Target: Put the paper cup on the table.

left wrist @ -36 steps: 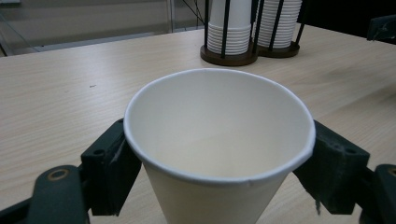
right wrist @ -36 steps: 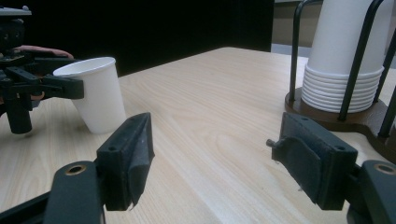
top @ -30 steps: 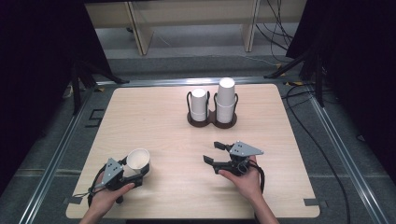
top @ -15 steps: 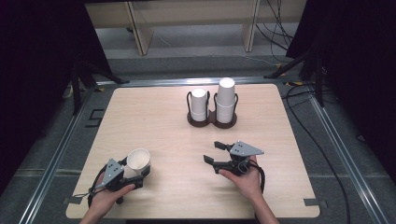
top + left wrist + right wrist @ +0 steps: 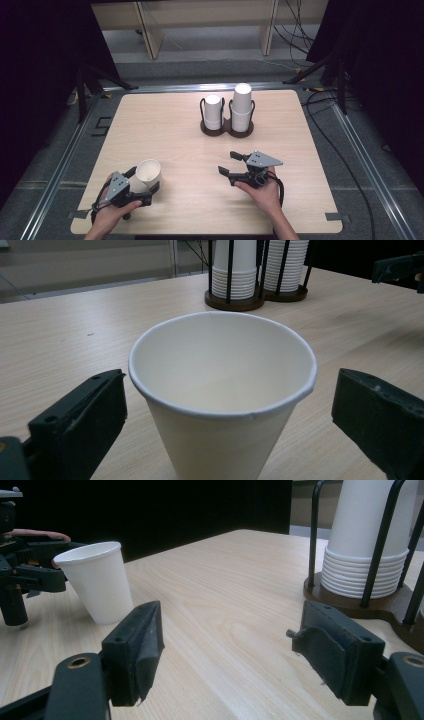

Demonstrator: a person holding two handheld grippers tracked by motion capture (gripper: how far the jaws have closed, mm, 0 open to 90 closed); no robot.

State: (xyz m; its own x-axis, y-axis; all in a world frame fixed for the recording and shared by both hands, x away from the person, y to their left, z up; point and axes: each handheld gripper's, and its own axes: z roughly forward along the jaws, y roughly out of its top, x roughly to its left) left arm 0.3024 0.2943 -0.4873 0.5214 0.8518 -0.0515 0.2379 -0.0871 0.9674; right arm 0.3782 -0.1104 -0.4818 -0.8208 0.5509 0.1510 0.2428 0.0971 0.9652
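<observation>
A white paper cup (image 5: 148,172) stands upright on the wooden table (image 5: 165,130) near its front left. My left gripper (image 5: 145,181) has its jaws either side of the cup (image 5: 222,390). The jaws have just been opening, and a gap shows between each pad and the cup wall. My right gripper (image 5: 227,163) rests open at front centre-right with nothing between its jaws (image 5: 230,645). From there the cup (image 5: 97,582) and the left gripper (image 5: 30,570) show at the left.
A dark wooden holder (image 5: 227,131) at the table's far middle carries two stacks of white cups (image 5: 213,111) (image 5: 241,105) inside black wire posts. Its base (image 5: 350,605) lies just right of my right gripper. Metal rails and cables run around the table.
The left gripper's jaws have spread apart from the cup, which stays standing on the table. Neither hand has shifted.
</observation>
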